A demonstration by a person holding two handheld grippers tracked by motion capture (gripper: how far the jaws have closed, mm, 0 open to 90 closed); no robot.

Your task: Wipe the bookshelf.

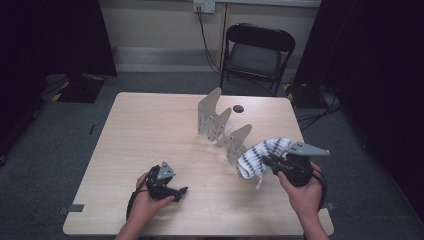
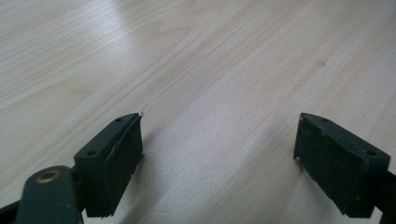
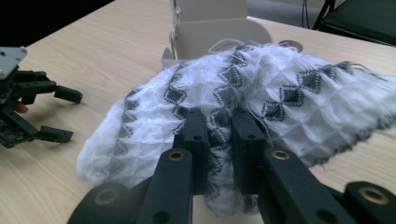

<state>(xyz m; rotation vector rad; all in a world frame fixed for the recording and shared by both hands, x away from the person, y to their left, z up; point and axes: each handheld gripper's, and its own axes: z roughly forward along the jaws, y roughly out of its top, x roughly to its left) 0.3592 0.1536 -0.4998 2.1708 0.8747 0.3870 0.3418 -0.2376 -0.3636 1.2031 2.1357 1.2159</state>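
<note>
No writing readable anywhere. Right gripper (image 3: pixel 219 140) pinches the white cloth (image 3: pixel 280 88), black diamond bands, beside the rack (image 1: pixel 220 125). Left gripper (image 2: pixel 217 154) gapes wide, holding nothing.

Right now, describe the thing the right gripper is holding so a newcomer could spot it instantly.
Start at the pale wooden table and find the grey metal rack at its middle. At the rack's near right end, clamped in the right gripper, is a cloth: the only soft thing there, white knit with dark diamond bands.
</note>
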